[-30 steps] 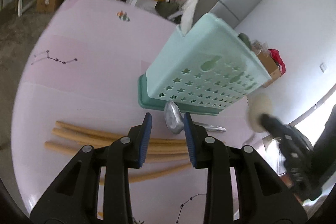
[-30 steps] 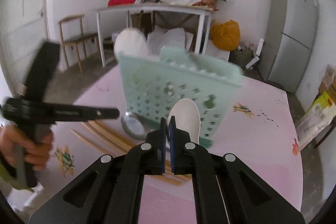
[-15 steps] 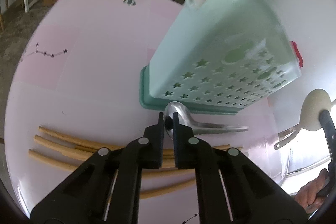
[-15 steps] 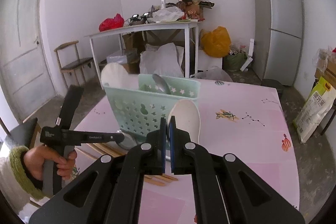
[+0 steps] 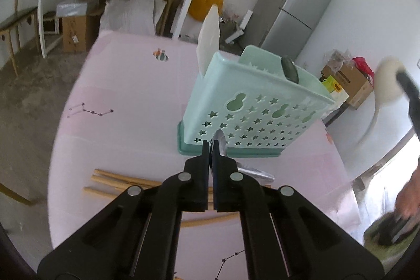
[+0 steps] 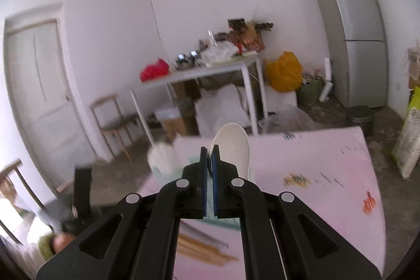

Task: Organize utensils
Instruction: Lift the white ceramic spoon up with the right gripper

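A round table (image 5: 126,96) under a pale pink cloth carries everything. Straight beyond the left fingers, a mint-green perforated basket (image 5: 252,106) stands on the cloth in its darker green tray (image 5: 189,148). Several wooden chopsticks (image 5: 115,179) lie flat, spreading out to the left of those fingers and passing beneath them. Small printed motifs dot the cloth, one (image 5: 160,54) far beyond the fingers.

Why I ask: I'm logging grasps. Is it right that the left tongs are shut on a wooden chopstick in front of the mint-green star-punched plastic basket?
Not quite. The left tongs are shut on the shiny metal spoon, not a chopstick; the wooden chopsticks lie on the pink table. The spot before the mint-green star-punched plastic basket is right. The left wrist view shows it.
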Available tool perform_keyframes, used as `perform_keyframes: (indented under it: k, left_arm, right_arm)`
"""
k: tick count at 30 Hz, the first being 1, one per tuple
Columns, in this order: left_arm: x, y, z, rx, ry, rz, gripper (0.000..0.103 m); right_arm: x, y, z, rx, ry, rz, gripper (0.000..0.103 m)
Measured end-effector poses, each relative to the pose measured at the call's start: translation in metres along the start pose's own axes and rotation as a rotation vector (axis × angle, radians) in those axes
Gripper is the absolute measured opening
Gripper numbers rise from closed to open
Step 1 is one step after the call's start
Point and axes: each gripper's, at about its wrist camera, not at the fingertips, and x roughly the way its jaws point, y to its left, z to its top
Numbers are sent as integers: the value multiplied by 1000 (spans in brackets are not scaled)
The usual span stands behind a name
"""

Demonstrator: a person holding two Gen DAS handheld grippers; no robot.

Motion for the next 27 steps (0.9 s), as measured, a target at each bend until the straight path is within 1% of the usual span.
perform_keyframes:
  k: [3, 5, 8, 9, 13, 17, 20, 22, 24, 27]
  left_arm:
    - [-10, -1, -2, 3, -20, 3, 1]
    - [-15, 2, -3, 4, -32, 3, 1]
    - [-20, 3, -4, 6, -43, 7, 1]
    - [-21, 4, -4, 3, -45, 4, 1]
    - [-22, 9, -4, -3, -55, 1, 1]
    - [-25, 13, -6, -10, -64, -7, 1]
    - [-27, 17, -6, -14, -72, -15, 1]
    - [-31, 18, -6, -15, -85, -22, 1]
    - [-35, 17, -6, -13, -98, -25, 1]
    - [-50, 15, -4, 4, -132, -35, 1]
  right_arm:
    - [1, -5, 27, 55, -52, 102, 3]
    - [3, -7, 40, 83, -76, 159, 3]
    - [13, -12, 59, 134, -99, 270, 3]
    - [18, -14, 63, 153, -104, 302, 3]
    - [47, -24, 68, 219, -95, 374, 3]
    - [74, -24, 57, 210, -67, 378, 3]
    - [97, -24, 40, 185, -14, 347, 3]
    - [113, -30, 24, 197, 32, 334, 3]
    - [121, -38, 7, 211, 67, 306, 3]
    - [120, -45, -10, 228, 98, 286, 3]
